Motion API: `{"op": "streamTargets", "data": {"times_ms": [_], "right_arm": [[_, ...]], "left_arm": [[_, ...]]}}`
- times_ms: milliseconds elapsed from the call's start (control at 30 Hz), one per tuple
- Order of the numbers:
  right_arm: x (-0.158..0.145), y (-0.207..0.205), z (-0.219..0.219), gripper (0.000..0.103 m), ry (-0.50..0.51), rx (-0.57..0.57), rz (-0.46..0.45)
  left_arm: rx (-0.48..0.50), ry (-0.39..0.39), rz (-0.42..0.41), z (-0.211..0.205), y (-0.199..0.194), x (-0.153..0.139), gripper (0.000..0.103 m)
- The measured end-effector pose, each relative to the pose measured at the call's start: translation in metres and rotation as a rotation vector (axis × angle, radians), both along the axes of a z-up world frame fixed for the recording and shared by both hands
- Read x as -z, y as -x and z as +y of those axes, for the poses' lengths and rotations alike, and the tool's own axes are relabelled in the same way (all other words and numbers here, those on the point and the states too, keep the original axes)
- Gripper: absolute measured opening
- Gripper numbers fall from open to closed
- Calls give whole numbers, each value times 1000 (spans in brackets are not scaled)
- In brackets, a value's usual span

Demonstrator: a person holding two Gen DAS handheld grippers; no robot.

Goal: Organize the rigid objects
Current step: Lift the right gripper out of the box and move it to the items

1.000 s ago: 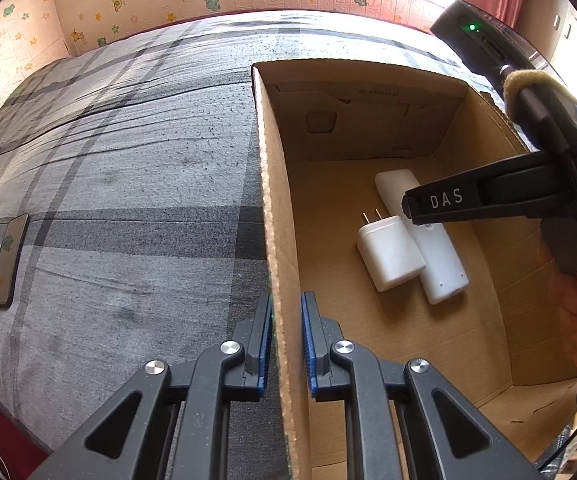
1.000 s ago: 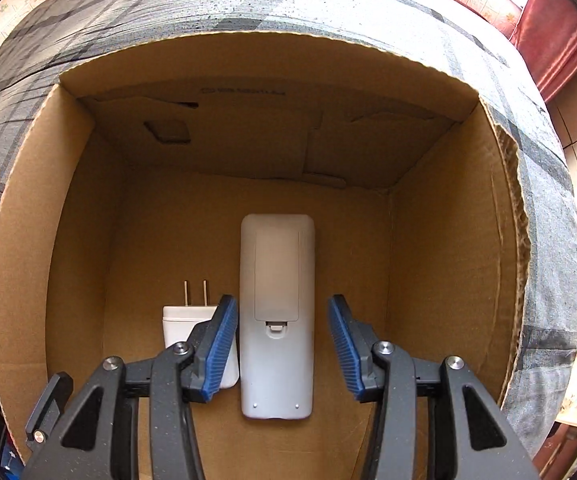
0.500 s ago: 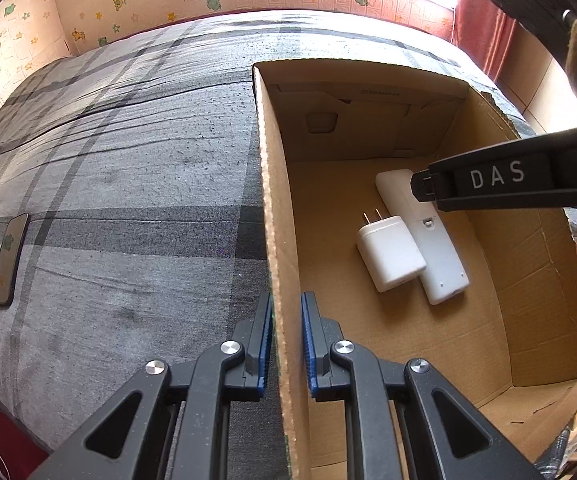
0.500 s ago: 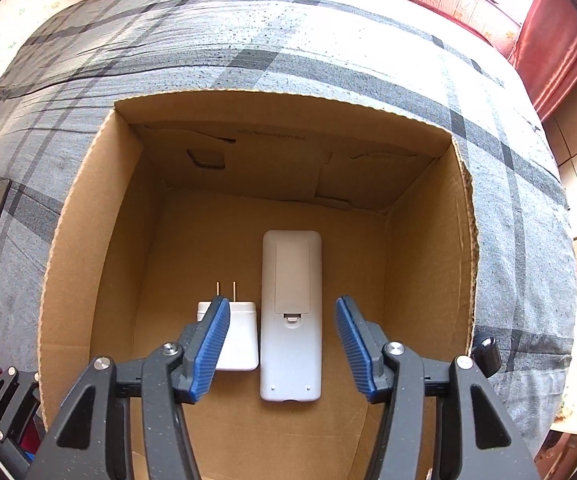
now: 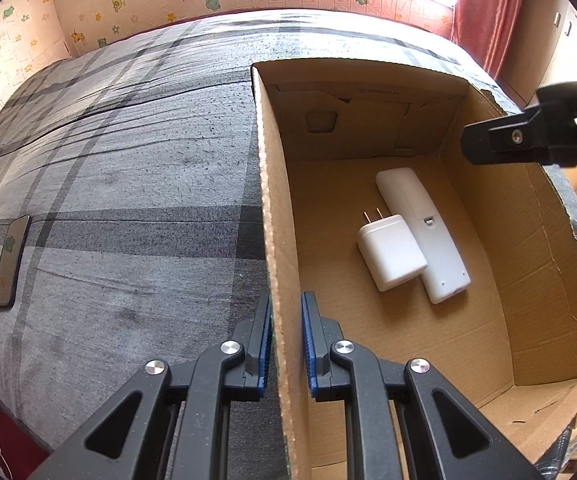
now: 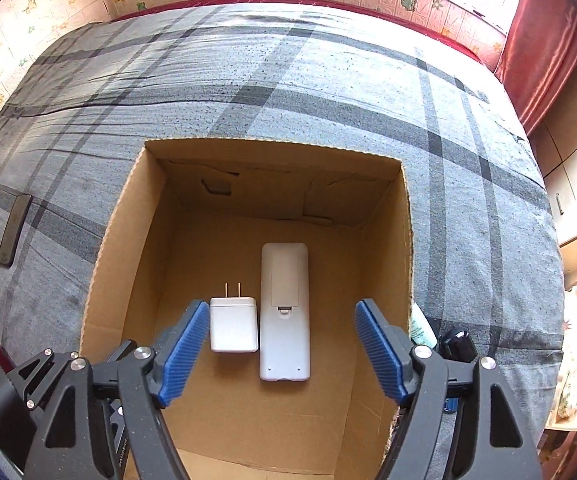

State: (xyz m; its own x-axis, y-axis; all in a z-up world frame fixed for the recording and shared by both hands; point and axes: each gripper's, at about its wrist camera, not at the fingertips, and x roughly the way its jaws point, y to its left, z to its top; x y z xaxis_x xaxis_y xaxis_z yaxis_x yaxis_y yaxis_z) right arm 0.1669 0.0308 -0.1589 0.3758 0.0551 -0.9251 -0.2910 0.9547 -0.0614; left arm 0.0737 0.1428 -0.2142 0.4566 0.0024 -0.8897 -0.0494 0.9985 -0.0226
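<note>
An open cardboard box (image 5: 280, 200) stands on a bed. On its floor a white remote (image 5: 424, 236) lies face down beside a white plug charger (image 5: 390, 252). My left gripper (image 5: 286, 308) is shut on the box's left wall near the front corner. In the right wrist view my right gripper (image 6: 281, 308) hangs above the box (image 6: 272, 148), its jaws opening, with nothing between the blue pads. The remote (image 6: 284, 312) and charger (image 6: 233, 324) lie well below it. The right tool's black body (image 5: 528, 140) pokes in at the right of the left wrist view.
The bed carries a grey plaid cover (image 6: 288, 80). A dark phone (image 6: 14, 230) lies flat on it left of the box. A green-white tube (image 6: 420, 328) and a black item (image 6: 456, 344) sit just outside the box's right wall. A red curtain (image 6: 544, 32) hangs at right.
My right gripper has risen out of the box and its jaws have spread wider; the remote stays on the box floor. The left gripper and the box have not moved.
</note>
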Motion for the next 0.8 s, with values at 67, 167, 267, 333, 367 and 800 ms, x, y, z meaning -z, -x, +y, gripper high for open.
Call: {"op": "streamTargets", "data": {"times_ms": [67,167,267,333,367,800], "right_arm": [[-8,2,-5,83,-3,4,-14],[-18,6,-12,85,-12,8,-25],[-28,9,-23,95,-18,17,-45],[-34,11,-32,97,-26,25,-57],[-37,12,-36,98,-27,29,-62],[-68,20,-105,103,-29,111,-112]], "left_arm": [[0,-2,0,-1,0,0,15],[-2,-2,-1,-1,0,0,15],[-2,-2,0,-1,0,0,15],[-3,1,0,-1,0,0,15],[-4,2,0,-1,0,0,15],[-4,1,1,-2,-1,-1,15]]}}
